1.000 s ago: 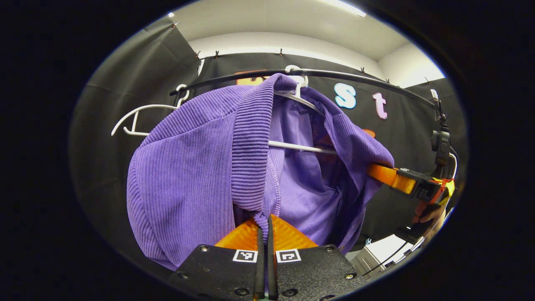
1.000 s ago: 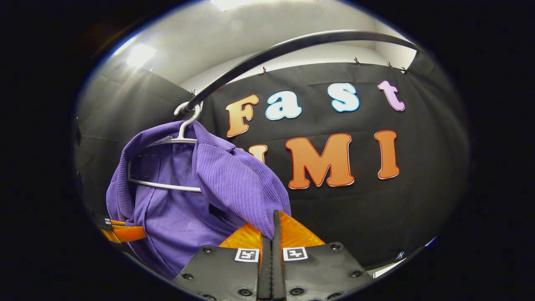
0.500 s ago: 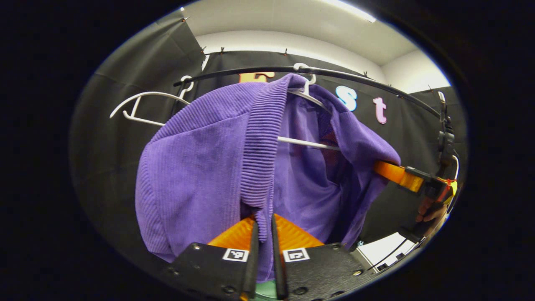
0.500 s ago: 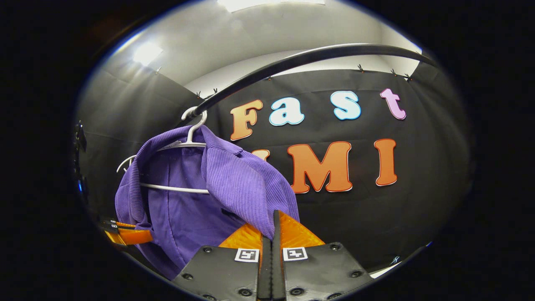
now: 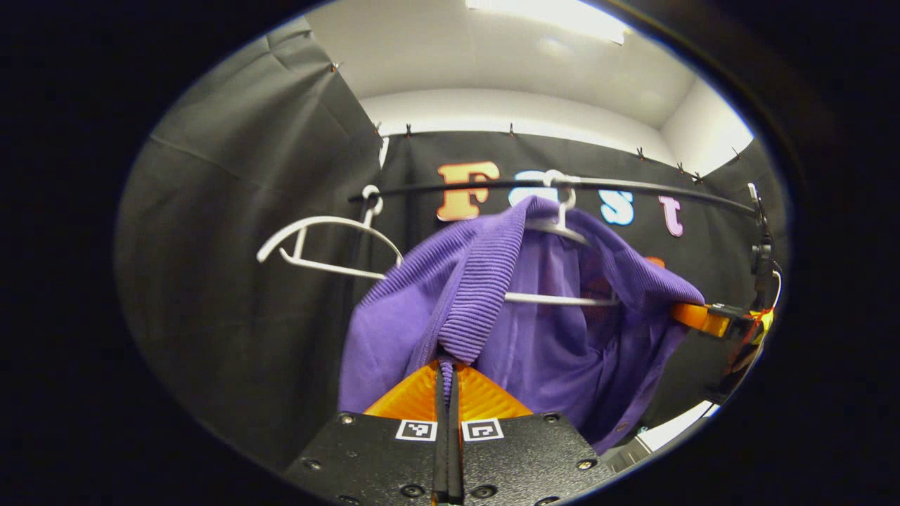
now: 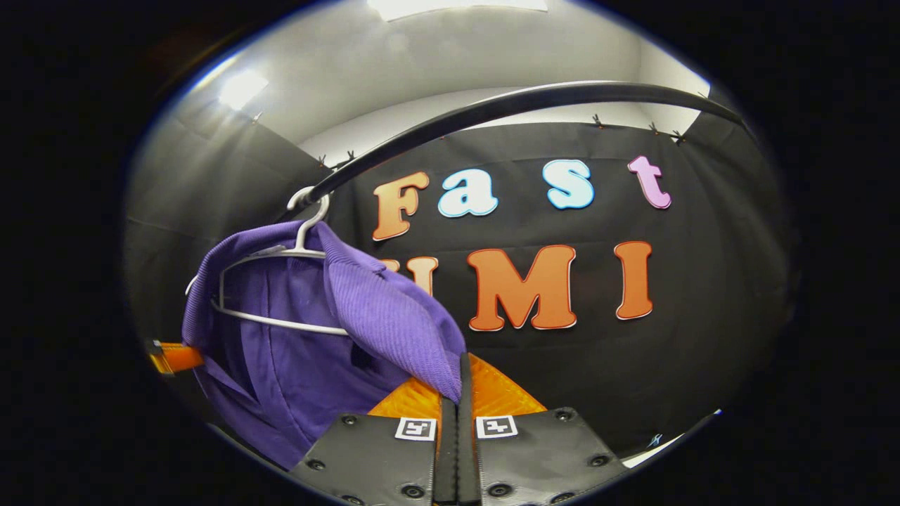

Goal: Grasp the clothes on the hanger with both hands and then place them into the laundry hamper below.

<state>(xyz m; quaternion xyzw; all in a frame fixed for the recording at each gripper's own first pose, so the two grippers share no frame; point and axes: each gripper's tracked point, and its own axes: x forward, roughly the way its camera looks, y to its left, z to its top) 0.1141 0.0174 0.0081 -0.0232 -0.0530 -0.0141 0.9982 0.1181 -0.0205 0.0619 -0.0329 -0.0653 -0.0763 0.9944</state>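
Over the last second the left gripper, briefly parted, re-clamps the purple corduroy jacket by its ribbed hem while the right gripper stays pinched on the opposite edge; the jacket remains on the white hanger under the black rail, so lift-off looks next.

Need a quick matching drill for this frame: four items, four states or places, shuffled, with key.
Things:
1. purple garment
2. empty white hanger
3. black rail
4. left tongs

States:
A. hangs bare, beside the garment
B. shut on the ribbed edge
C. draped on a white hanger, pinched at both sides
D. carries the hanger hooks

Pairs: 1-C, 2-A, 3-D, 4-B
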